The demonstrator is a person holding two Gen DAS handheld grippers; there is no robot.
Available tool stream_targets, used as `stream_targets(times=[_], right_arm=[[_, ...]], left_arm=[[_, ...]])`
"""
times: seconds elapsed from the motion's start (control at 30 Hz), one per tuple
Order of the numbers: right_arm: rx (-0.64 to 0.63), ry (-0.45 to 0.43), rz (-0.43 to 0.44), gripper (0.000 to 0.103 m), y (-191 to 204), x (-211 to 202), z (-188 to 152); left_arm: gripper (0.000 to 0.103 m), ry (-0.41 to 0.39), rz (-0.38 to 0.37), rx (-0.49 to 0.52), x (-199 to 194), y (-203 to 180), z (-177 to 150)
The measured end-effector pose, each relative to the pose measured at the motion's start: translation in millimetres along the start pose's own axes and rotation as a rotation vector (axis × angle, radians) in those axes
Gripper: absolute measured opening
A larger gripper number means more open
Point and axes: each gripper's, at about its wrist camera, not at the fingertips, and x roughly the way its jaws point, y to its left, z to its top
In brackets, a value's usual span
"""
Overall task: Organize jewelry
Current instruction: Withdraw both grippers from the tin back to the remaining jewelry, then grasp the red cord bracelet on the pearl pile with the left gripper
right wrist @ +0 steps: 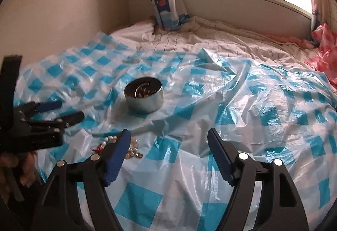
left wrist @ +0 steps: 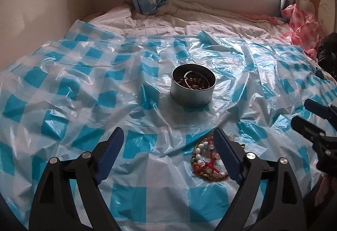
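A bed [left wrist: 210, 18] fills the room's corner under the window, and over it lies a blue-and-white checked plastic sheet [left wrist: 69, 75], probably spread so that small pieces stay visible and off the bedding. A crumpled pink checked sheet [left wrist: 303, 24] is pushed aside at the far right.

Near the middle of the plastic sheet stands a round metal tin [left wrist: 192, 94], open-topped, already holding brown beads and a thin metal bangle; it seems to serve as the collecting place.

The left gripper [left wrist: 168, 142] hovers low with its jaws spread wide and nothing between them, its right finger beside and partly over a loose heap of jewelry [left wrist: 205, 157]: pale beads, red cord, green and gold pieces lying near, on the sheet, well apart from the tin. That pose suggests a coming pick-up. The right gripper [right wrist: 168, 142] is likewise wide apart and empty, held just right of the heap, likely waiting its turn.
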Motion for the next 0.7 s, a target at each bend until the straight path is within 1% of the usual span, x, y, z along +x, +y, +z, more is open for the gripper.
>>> stream_targets(times=[0.1,0.27,0.4,0.43,0.5,0.57,0.63,0.7], right_arm=[[0.016,0.000,0.000,0.074,-4,0,-1],[0.054,0.015,0.010,0.074,-13,5,-1],[0.050,0.030,0.012,0.074,-12,10,-1],[0.046,0.034,0.009,0.075,-12,12,-1],[0.041,0.038,0.004,0.079,-11,14,-1],[0.036,0.045,0.001,0.080,-10,16,-1],[0.032,0.054,-0.001,0.080,-9,18,-1],[0.031,0.058,-0.004,0.081,-9,19,-1]], left_arm=[[0.084,0.004,0.009,0.020,1,-2,-1],[0.084,0.007,0.012,0.054,3,-8,0],[0.085,0.016,-0.002,0.096,6,-14,-2],[0.085,0.024,-0.018,0.108,7,-16,-3],[0.085,0.049,-0.052,0.137,11,-22,-5],[0.084,0.073,-0.086,0.161,15,-27,-7],[0.084,0.114,-0.133,0.194,20,-33,-12],[0.084,0.143,-0.147,0.223,25,-37,-15]])
